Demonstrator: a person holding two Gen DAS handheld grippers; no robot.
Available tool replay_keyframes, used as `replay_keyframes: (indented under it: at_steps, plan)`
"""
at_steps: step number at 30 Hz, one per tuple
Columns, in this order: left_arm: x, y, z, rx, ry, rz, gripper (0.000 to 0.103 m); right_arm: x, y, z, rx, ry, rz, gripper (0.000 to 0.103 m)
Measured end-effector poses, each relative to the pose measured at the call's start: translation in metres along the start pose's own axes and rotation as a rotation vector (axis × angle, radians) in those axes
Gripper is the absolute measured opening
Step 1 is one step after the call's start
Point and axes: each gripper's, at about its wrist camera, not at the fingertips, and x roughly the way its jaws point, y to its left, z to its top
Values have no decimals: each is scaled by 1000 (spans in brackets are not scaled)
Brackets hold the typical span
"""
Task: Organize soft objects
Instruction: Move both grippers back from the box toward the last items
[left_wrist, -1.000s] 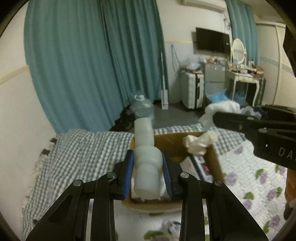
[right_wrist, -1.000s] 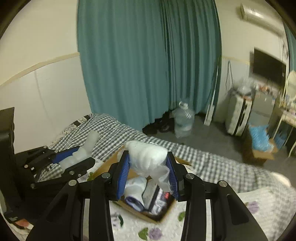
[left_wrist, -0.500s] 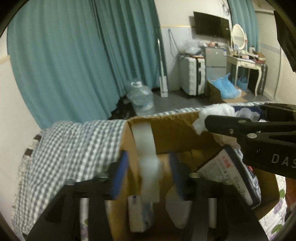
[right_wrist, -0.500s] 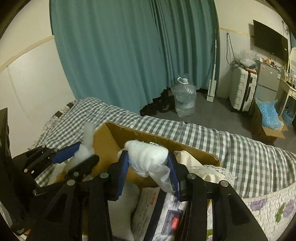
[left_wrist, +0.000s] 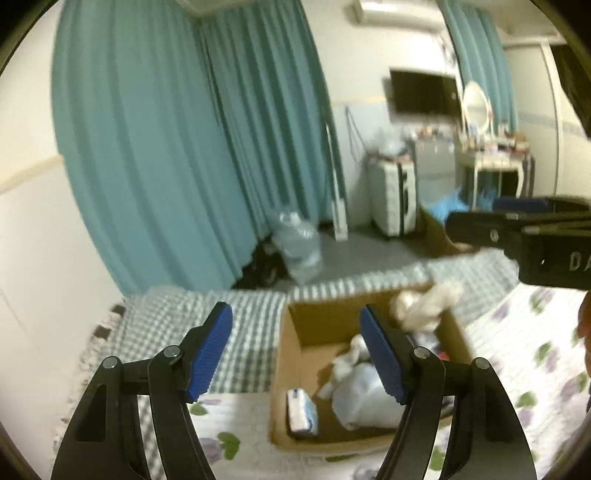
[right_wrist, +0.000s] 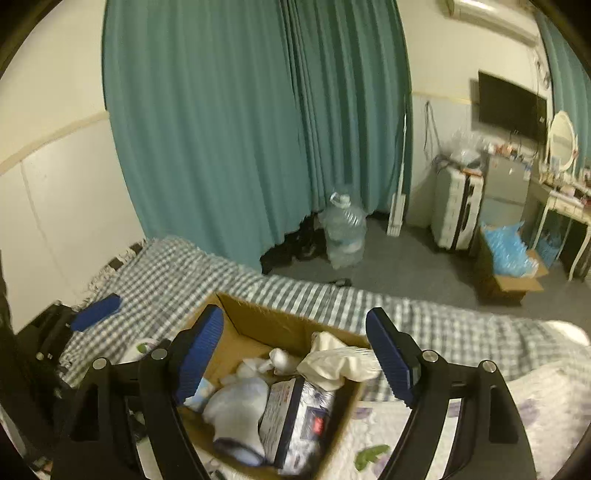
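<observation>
A brown cardboard box (left_wrist: 291, 354) stands on the bed and holds soft things: a white plastic-wrapped bundle (left_wrist: 364, 400), a small tissue pack (left_wrist: 301, 406) and a cream cloth (left_wrist: 424, 304). In the right wrist view the box (right_wrist: 258, 325) shows a white bundle (right_wrist: 236, 410), a cream cloth (right_wrist: 332, 360) and a printed wipes pack (right_wrist: 291, 417). My left gripper (left_wrist: 295, 354) is open and empty above the box's left part. My right gripper (right_wrist: 293, 358) is open and empty above the box; its black body (left_wrist: 517, 232) shows at right in the left wrist view.
The bed has a grey checked blanket (right_wrist: 166, 273) and a floral quilt (left_wrist: 532, 347). Teal curtains (right_wrist: 240, 129), a large water jug (right_wrist: 343, 229), a white suitcase (right_wrist: 456, 214) and another box with blue bags (right_wrist: 506, 254) are across the floor.
Both grippers opened and dropped their white soft bundles into the box, then rose away from it. The bundles now lie inside the box.
</observation>
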Motion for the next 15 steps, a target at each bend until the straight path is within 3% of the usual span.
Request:
replay_keyframes:
  at_steps: [3,5,8,11,15]
  plan:
    - [-57,10,22,-23,-79,19,72,-63,6,20,-13,-49,-18,80]
    - [-98,16,36,-35,-139,40,84,-105,12,32,-26,-86,-29,83]
    - [-155,25,49,-59,-223,82,88,-170,23,42,-58,-150,-49,96]
    - [-198,33,55,-87,-261,98,88,-226,36,44,-77,-198,-45,102]
    - [-232,37,50,-99,-277,126,88,-281,49,32,-93,-245,-39,102]
